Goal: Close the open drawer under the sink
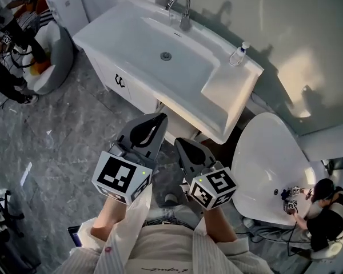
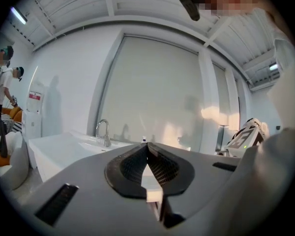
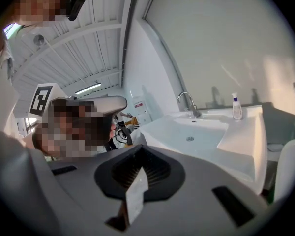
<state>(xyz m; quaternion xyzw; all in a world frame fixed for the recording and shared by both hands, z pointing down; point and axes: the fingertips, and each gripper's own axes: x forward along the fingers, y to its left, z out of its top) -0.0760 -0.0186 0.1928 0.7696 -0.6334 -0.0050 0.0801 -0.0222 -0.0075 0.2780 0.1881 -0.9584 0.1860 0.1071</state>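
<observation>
The white sink vanity [image 1: 103, 36] stands ahead with a chrome faucet [image 1: 183, 7] and a soap bottle [image 1: 238, 54]. Below the sink's front right rim a white drawer front [image 1: 186, 119] shows, partly hidden by my grippers. My left gripper [image 1: 158, 117] hovers before it, jaws shut on nothing. My right gripper [image 1: 179, 144] is beside it, a little nearer to me, also shut and empty. The left gripper [image 2: 147, 146] points over the sink [image 2: 64, 144]. The right gripper [image 3: 140, 154] faces the basin [image 3: 201, 132].
The cabinet door with a dark handle [image 1: 119, 81] is left of the drawer. A white oval tub [image 1: 268, 164] lies on the floor at the right, with a seated person [image 1: 326, 210] beyond. A grey beanbag [image 1: 51, 56] and people are at the upper left.
</observation>
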